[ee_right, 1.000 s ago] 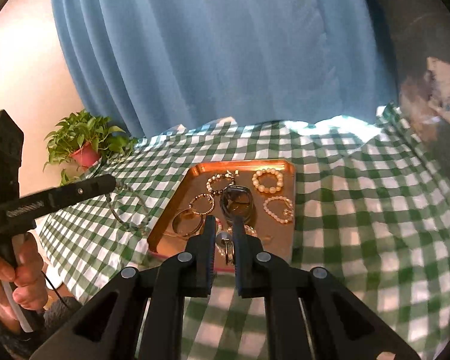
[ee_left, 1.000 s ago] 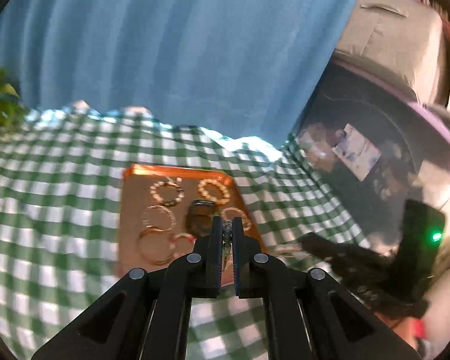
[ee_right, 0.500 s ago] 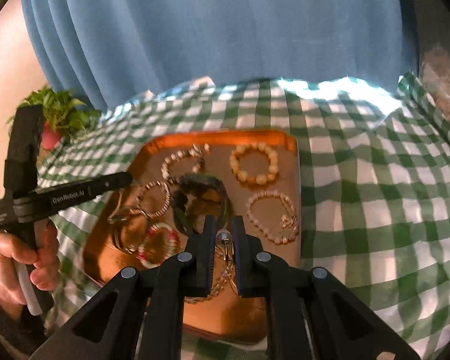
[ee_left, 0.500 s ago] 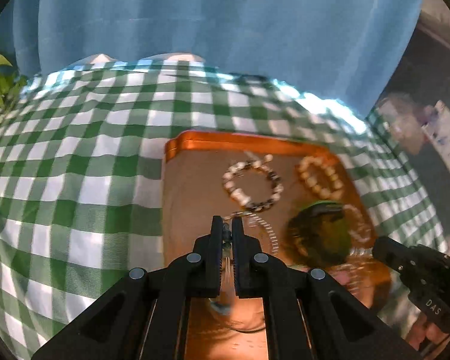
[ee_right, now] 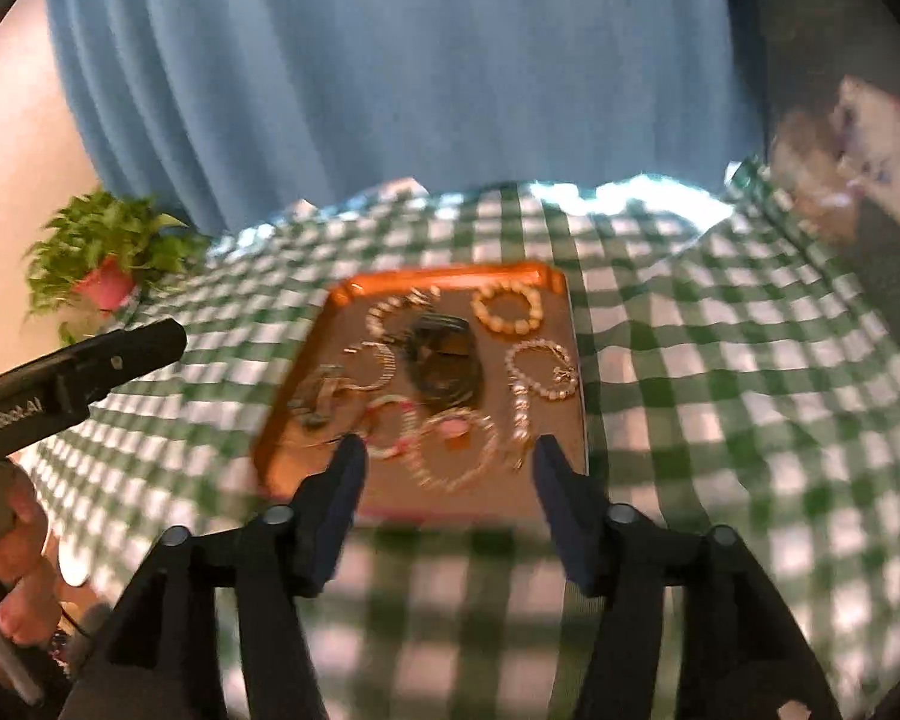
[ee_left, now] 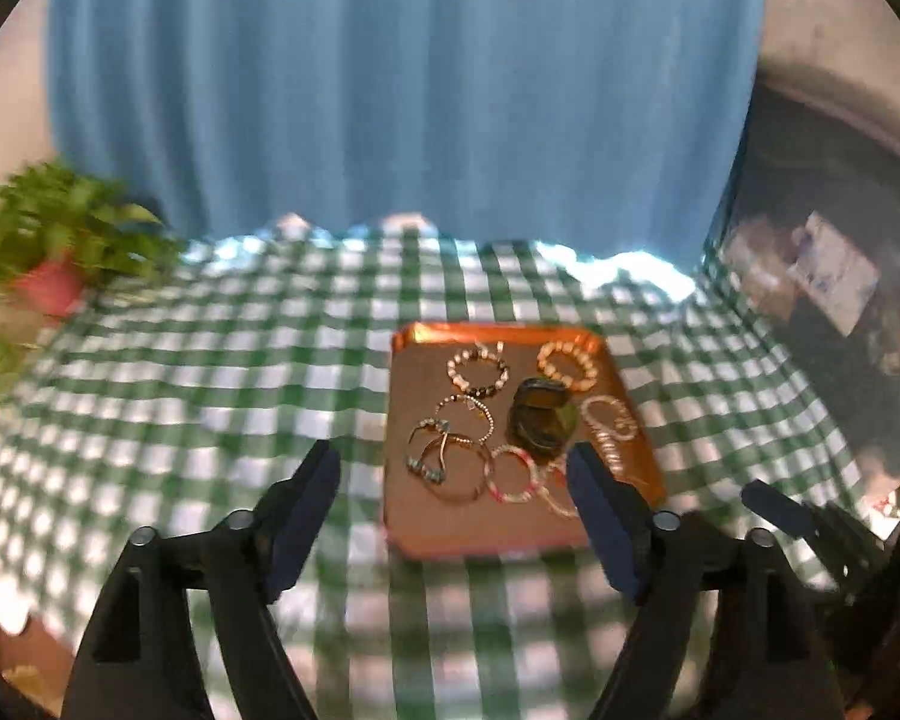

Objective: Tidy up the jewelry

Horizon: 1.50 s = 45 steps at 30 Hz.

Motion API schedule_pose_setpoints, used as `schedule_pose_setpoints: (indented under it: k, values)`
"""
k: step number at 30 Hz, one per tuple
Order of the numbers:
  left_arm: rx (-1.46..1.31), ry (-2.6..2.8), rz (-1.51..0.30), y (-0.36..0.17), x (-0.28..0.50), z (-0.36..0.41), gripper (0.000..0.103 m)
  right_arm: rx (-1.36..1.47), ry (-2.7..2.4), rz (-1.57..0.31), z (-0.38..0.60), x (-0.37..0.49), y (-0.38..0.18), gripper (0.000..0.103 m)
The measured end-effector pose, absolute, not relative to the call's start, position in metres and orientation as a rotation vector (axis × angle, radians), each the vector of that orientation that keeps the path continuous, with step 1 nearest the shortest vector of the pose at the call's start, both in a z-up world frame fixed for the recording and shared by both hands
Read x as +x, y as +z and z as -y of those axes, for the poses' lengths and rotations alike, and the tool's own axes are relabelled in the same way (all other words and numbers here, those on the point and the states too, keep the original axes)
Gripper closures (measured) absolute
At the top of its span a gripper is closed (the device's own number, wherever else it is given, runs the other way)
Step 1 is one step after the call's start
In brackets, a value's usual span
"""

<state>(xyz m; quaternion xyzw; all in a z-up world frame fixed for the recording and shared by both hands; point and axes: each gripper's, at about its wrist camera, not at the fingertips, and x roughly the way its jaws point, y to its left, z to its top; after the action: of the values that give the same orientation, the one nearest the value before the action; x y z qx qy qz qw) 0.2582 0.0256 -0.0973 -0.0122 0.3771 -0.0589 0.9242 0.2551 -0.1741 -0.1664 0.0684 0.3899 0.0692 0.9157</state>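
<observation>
**Both grippers spread wide above the jewelry tray**

The left gripper point(ee_left: 453, 474) hangs with its two fingers spread far apart and nothing between them, above the near edge of the copper tray point(ee_left: 486, 531). The right gripper point(ee_right: 447, 468) is likewise wide apart and empty, its fingertips framing the tray's near half.

The tray sits on a green-and-white checked tablecloth point(ee_left: 210, 384). On it lie several bracelets: a chunky cream bead bracelet point(ee_left: 567, 365) at the far right corner, a mixed dark-and-light bead bracelet point(ee_left: 477, 369) at the far left, a pearl bracelet point(ee_right: 540, 369) along the right side, and a pink-and-white one point(ee_left: 513, 474) near the front. A dark bangle or coiled band point(ee_left: 540, 423), blurred so its kind is hard to tell, rests in the middle. Thin gold hoops point(ee_left: 450, 462) overlap at the left front.

A potted plant point(ee_right: 111, 255) stands at the cloth's far left corner, before a blue curtain point(ee_left: 402, 78).
</observation>
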Motion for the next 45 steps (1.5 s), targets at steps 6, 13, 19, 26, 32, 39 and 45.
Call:
schedule_pose_setpoints:
  k: [6,13,19,26,32,39,45]
  values:
    - [-0.046,-0.087,-0.65,-0.027,0.155,-0.013,0.002,0.061,0.087,-0.711,0.151,0.16,-0.088,0.001]
    - [0.0,-0.056,-0.762,-0.019,0.066,0.017,0.002,0.103,0.084,-0.768,0.147,0.082,-0.06,0.0]
    - [0.067,-0.039,-0.792,-0.023,0.031,0.03,0.002,0.126,-0.019,-0.774,0.149,0.035,-0.062,0.0]
    - [0.094,-0.041,-0.781,-0.015,0.015,0.034,0.002,0.098,-0.048,-0.789,0.152,0.017,-0.052,0.0]
    - [0.089,-0.031,-0.773,-0.008,0.017,0.036,0.002,0.082,-0.045,-0.775,0.152,0.014,-0.046,0.0]
    - [0.085,-0.015,-0.772,-0.006,0.016,0.033,0.002,0.086,-0.019,-0.774,0.151,0.014,-0.042,0.0]
    - [0.102,-0.004,-0.784,-0.008,0.02,0.036,0.002,0.094,-0.017,-0.785,0.15,0.017,-0.044,0.0]
